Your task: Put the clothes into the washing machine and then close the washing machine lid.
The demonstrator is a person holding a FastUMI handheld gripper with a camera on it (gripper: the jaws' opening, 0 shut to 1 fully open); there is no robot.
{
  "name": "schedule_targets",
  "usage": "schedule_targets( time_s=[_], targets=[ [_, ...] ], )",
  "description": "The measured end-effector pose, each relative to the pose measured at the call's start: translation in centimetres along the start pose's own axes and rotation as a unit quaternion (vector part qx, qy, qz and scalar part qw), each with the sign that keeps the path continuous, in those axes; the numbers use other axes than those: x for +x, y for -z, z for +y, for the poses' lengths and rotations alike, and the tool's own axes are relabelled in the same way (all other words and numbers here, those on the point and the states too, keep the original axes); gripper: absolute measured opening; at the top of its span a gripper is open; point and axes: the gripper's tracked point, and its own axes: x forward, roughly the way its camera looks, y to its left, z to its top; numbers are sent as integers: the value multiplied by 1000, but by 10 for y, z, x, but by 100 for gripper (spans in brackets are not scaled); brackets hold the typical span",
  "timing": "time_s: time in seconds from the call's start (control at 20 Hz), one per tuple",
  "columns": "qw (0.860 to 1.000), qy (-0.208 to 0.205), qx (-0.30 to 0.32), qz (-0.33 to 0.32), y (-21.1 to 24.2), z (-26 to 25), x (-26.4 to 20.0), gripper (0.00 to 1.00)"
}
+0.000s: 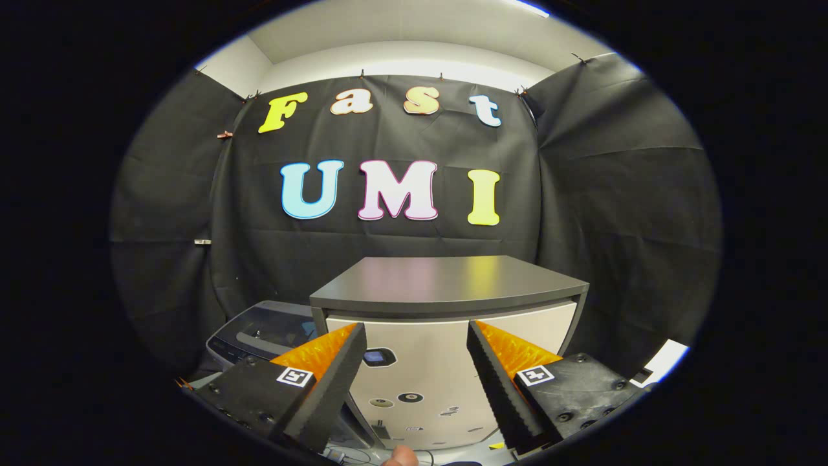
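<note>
Gripper (411, 353) held level, pointing forward, jaws spread wide apart with nothing between them. Both fingers (323, 382) rise from the lower part of the view and lean slightly outward at their tips; toothed inner pads face each other across the gap. A square marker tag sits on each finger's base block. A small part of the person's hand (401, 457), likely a fingertip, shows below, between the finger bases.

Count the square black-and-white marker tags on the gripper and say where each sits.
2. One marker tag sits on the left finger's mount, the other on the right finger's mount. The gripper is open, holding nothing, pointing at the cabinet. Others may be hidden.
</note>
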Motion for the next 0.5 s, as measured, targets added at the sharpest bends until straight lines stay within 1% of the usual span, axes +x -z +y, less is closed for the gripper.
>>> schedule_targets(
  time_s=[0.25,0.5],
  targets=[
    [1000,14,8,-8,2,-12,-1,98],
    [1000,2,11,-5,7,-2,-1,98]
  ],
)
